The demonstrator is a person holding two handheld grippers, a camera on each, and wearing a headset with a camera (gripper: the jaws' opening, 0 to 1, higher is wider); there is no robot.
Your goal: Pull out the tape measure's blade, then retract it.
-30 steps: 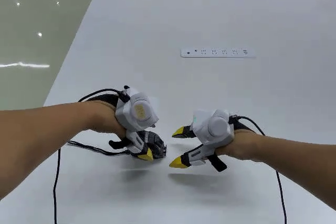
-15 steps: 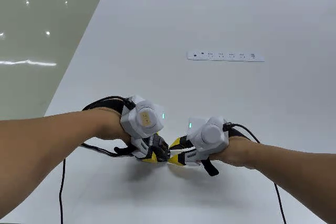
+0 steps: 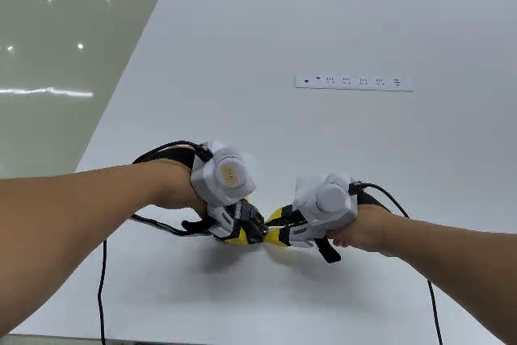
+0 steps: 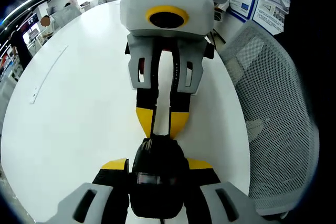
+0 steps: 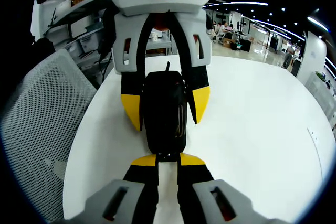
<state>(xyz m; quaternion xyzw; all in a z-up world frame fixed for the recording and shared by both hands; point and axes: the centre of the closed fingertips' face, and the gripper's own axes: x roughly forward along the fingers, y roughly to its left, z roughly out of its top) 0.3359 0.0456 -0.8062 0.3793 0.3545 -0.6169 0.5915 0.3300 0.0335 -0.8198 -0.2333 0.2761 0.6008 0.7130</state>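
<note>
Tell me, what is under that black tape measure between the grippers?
The white table lies beneath the tape measure, which the left gripper clamps. Its underside is hidden, so whether it rests on the table cannot be told.

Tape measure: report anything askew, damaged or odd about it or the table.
Nothing stands out. The tape measure sits squarely between the left gripper's jaws, the right gripper pinches its front end, and the power strip lies flat on the table.

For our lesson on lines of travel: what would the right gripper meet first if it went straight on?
The tape measure held in the left gripper, right at the right gripper's tips, possibly touching.
</note>
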